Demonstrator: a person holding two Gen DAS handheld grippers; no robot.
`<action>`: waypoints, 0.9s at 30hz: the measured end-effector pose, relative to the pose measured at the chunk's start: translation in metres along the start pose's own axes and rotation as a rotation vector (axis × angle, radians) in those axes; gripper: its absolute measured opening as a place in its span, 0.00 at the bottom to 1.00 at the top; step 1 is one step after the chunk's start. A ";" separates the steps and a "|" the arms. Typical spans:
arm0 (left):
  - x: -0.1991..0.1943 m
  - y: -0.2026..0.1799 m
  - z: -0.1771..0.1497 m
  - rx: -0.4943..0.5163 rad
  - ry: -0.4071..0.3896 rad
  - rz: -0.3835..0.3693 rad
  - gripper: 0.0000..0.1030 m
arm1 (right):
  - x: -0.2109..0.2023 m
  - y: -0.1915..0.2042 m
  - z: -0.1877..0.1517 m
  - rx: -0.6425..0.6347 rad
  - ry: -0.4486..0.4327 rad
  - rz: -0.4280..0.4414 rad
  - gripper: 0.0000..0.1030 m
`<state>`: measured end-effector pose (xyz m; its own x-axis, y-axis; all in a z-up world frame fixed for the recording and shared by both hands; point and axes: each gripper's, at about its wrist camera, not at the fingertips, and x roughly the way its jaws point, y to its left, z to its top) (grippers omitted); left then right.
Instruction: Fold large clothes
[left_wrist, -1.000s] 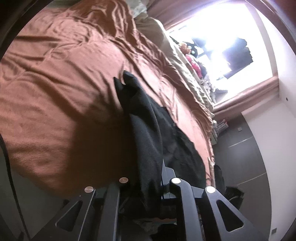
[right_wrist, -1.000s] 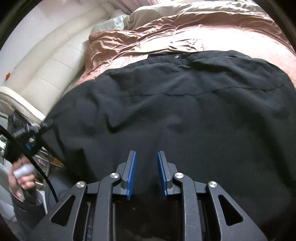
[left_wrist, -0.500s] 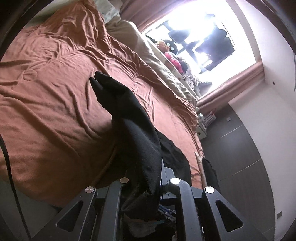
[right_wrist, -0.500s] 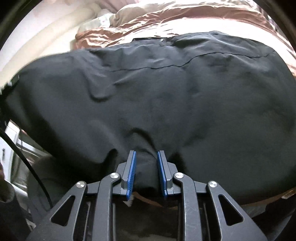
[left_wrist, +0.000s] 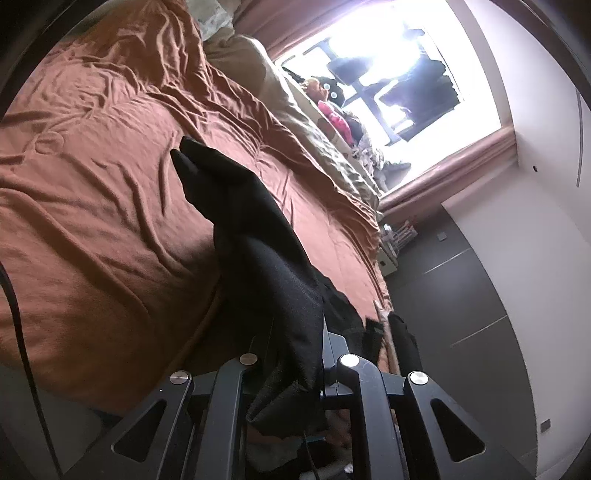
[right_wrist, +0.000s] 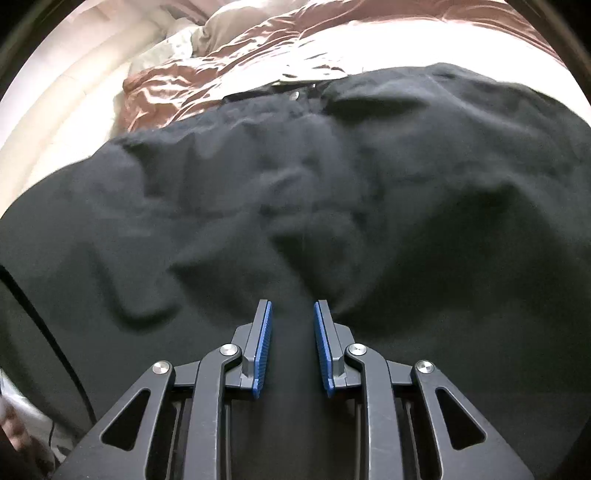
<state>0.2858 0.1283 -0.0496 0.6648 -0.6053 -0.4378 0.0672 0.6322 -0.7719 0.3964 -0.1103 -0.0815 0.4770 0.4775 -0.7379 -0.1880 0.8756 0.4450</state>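
Note:
A large black garment (right_wrist: 332, 184) lies spread over a bed with a rust-brown cover (left_wrist: 92, 184). In the left wrist view my left gripper (left_wrist: 295, 343) is shut on a bunched edge of the black garment (left_wrist: 266, 258), which runs forward as a raised ridge; cloth hides the pads. In the right wrist view my right gripper (right_wrist: 291, 317) has its blue pads (right_wrist: 263, 347) a narrow gap apart with a strip of the garment's edge between them, held taut. A buttoned collar or waistband (right_wrist: 295, 94) shows at the garment's far edge.
A beige pillow and duvet (left_wrist: 295, 110) lie along the bed's far side under a bright window (left_wrist: 406, 74). A cream padded headboard (right_wrist: 55, 122) stands at left. A dark wardrobe wall (left_wrist: 461, 295) flanks the bed. A black cable (left_wrist: 14, 332) hangs at left.
Both grippers have lifted the garment's near edge and carried it forward over the bed. The black cloth now fills more of the right wrist view and stands higher in the left.

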 end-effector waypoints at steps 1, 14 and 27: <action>0.000 -0.001 0.000 0.001 0.002 -0.005 0.12 | 0.003 0.001 0.005 -0.003 -0.004 -0.006 0.20; 0.003 -0.018 0.004 0.028 0.017 -0.021 0.12 | 0.051 -0.006 0.082 0.087 0.002 -0.004 0.01; 0.024 -0.080 0.006 0.124 0.035 -0.096 0.12 | -0.035 -0.018 -0.006 0.107 -0.020 0.090 0.03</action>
<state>0.3003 0.0663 0.0041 0.6251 -0.6806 -0.3822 0.2216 0.6242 -0.7492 0.3776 -0.1421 -0.0664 0.4795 0.5511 -0.6829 -0.1387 0.8160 0.5612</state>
